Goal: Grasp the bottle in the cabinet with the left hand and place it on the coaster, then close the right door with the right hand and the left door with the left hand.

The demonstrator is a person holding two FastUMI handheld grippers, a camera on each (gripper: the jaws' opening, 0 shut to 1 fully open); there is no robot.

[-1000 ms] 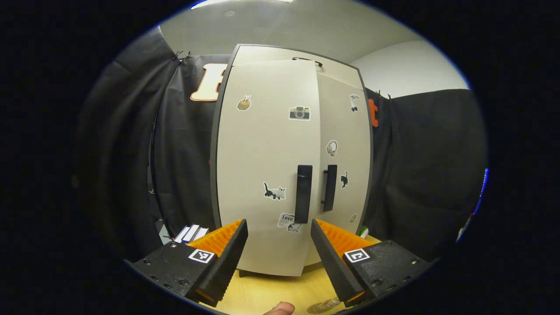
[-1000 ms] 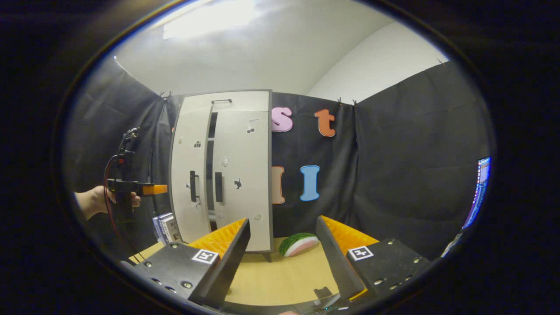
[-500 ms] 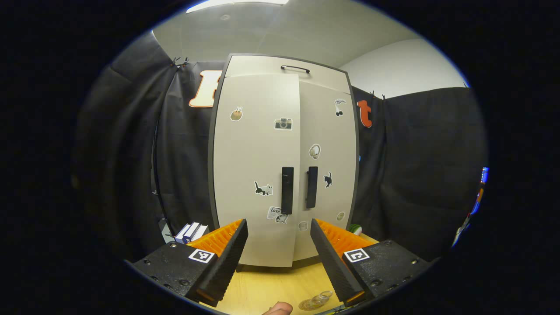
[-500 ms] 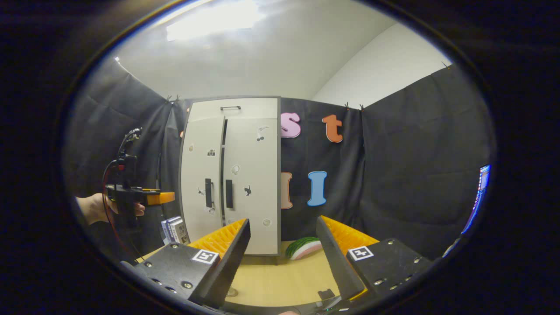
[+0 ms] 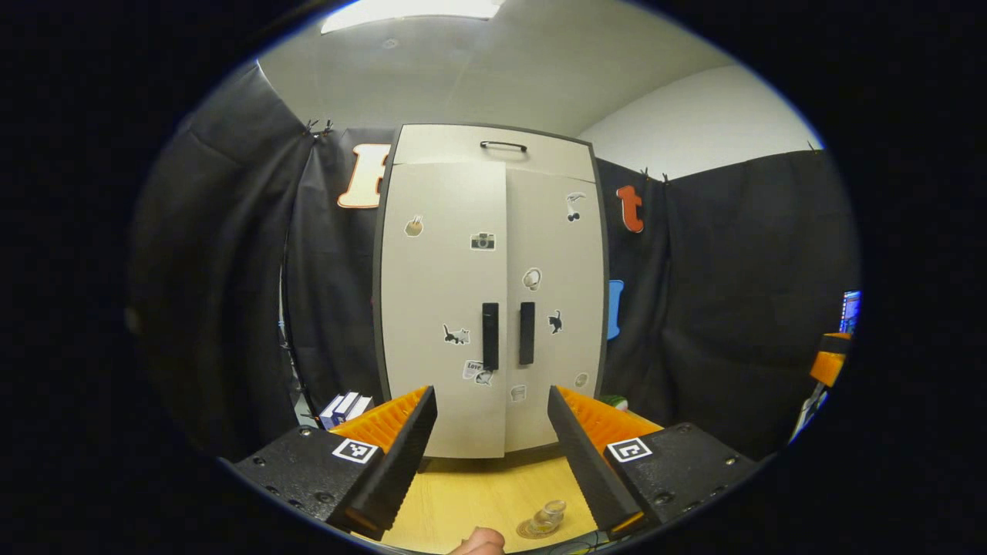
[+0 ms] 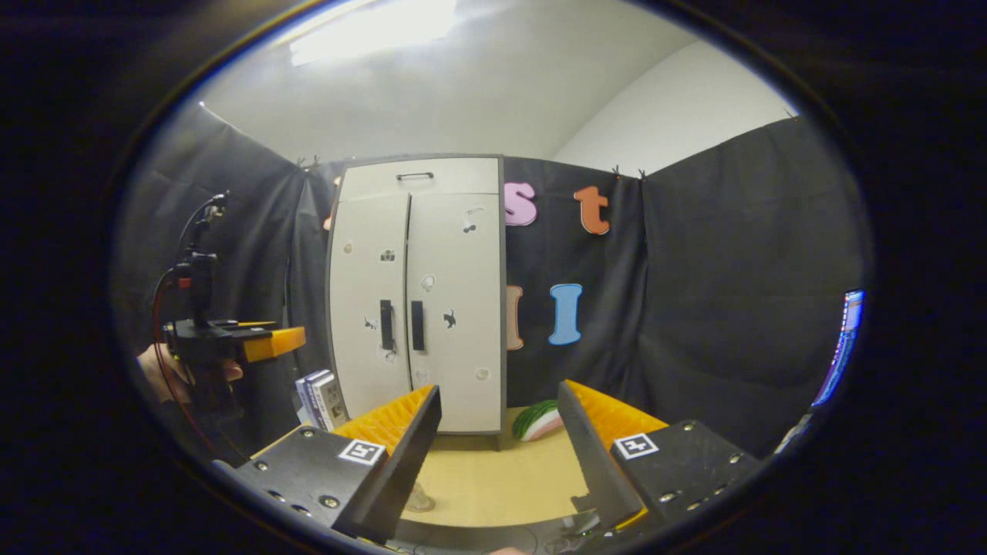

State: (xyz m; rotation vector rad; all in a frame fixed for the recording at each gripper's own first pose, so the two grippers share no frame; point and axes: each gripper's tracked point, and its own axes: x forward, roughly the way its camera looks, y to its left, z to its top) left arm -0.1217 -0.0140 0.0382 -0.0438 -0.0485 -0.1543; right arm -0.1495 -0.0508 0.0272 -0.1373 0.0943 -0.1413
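The tall pale-grey cabinet (image 5: 493, 301) stands on the light wooden table (image 5: 478, 493) with both doors lying flat and flush, the left door (image 5: 443, 308) and the right door (image 5: 555, 301) meeting at a thin seam beside the two black vertical handles (image 5: 490, 335). The small clear bottle (image 5: 549, 512) stands upright on the table near the front edge, on what seems to be a round clear coaster (image 5: 532, 530) (I cannot tell for sure if it sits in the centre).

The left gripper (image 5: 492, 455) is held in front of the cabinet with its jaws wide apart and nothing between them. The right gripper (image 6: 500, 455) is also held back from the cabinet, jaws wide apart and empty.

In my judgement the task is almost finished, so the risks are small ones. A door could spring back a little if it has no catch. The bottle stands low and close to the left gripper, so a careless lowering or sideways sweep of that hand could tip it off the coaster. The stack of small boxes (image 6: 318, 397) beside the cabinet could be brushed in the same way.
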